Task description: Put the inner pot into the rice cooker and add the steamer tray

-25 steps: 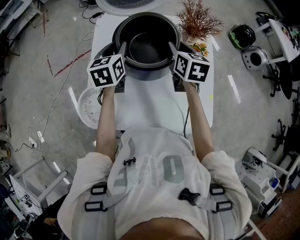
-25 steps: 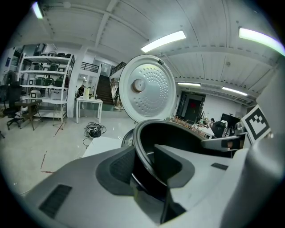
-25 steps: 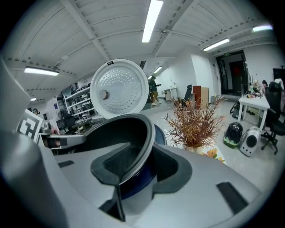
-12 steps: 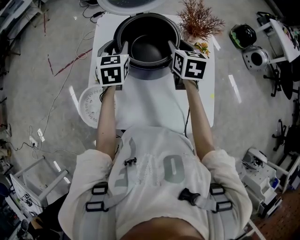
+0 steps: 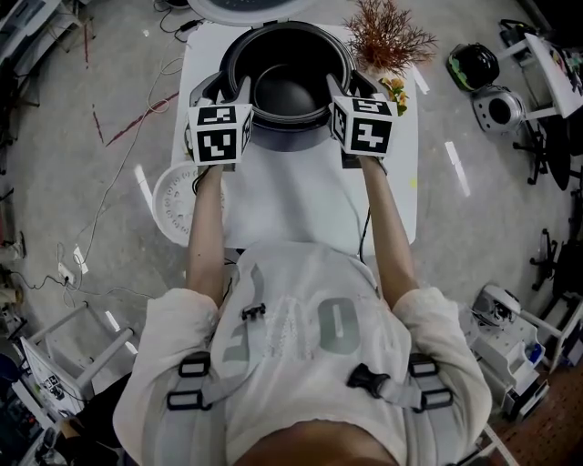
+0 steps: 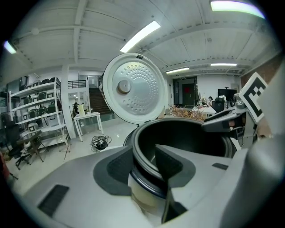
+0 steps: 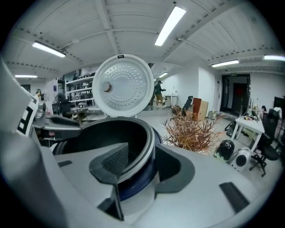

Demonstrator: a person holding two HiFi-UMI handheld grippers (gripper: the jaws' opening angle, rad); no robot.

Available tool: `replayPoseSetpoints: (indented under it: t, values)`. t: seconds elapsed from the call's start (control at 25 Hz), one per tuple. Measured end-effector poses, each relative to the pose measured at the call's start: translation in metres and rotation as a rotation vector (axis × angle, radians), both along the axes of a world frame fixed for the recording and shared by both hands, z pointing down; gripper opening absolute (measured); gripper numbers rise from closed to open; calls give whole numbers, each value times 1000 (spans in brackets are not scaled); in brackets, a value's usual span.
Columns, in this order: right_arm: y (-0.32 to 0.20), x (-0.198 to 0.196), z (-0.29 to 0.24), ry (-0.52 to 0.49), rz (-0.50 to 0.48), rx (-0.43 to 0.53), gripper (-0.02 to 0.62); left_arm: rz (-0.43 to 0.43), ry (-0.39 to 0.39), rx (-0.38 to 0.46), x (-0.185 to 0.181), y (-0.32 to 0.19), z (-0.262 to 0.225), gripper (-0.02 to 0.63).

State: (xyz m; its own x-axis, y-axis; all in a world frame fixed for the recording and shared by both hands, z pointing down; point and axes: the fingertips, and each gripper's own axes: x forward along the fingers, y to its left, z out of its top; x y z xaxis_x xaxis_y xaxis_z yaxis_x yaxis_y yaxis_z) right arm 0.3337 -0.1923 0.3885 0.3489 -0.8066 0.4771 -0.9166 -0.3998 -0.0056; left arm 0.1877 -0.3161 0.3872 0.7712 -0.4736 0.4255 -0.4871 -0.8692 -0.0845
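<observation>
Head view: inner pot (image 5: 290, 91) sits down inside the rice cooker (image 5: 228, 50) at the far end of the white surface (image 5: 291, 196), with the lid (image 5: 246, 7) thrown back. The pot looks empty. Left tool (image 5: 240, 89) is at the pot's left rim and right tool (image 5: 333, 87) at its right rim, both pointing away from the person. The steamer tray (image 5: 173, 196), white and perforated, lies low off the surface's left edge, back toward the person from the left tool. Left hand is nearer. Can't tell what the tray rests on.

Left gripper view: jaws have just been opening. The rim runs between them, one pad outside and one inside the pot, with no squeeze visible. Released.

Right gripper view: mirrored. Jaws have just been opening, rim between them, gap at the outer pad. Released. Dried plant (image 7: 189, 131) stands just beside the cooker.

Pot step looks done; the tray is next.
</observation>
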Motion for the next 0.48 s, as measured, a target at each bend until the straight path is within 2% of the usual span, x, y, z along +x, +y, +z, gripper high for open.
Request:
replayPoseSetpoints:
  t: [0.12, 0.48]
  values:
    - [1, 1, 0, -38, -2, 18, 209, 2, 1, 5, -1, 1, -1, 147]
    - [5, -3, -9, 0, -27, 24, 209, -22, 29, 29, -6, 5, -15, 152]
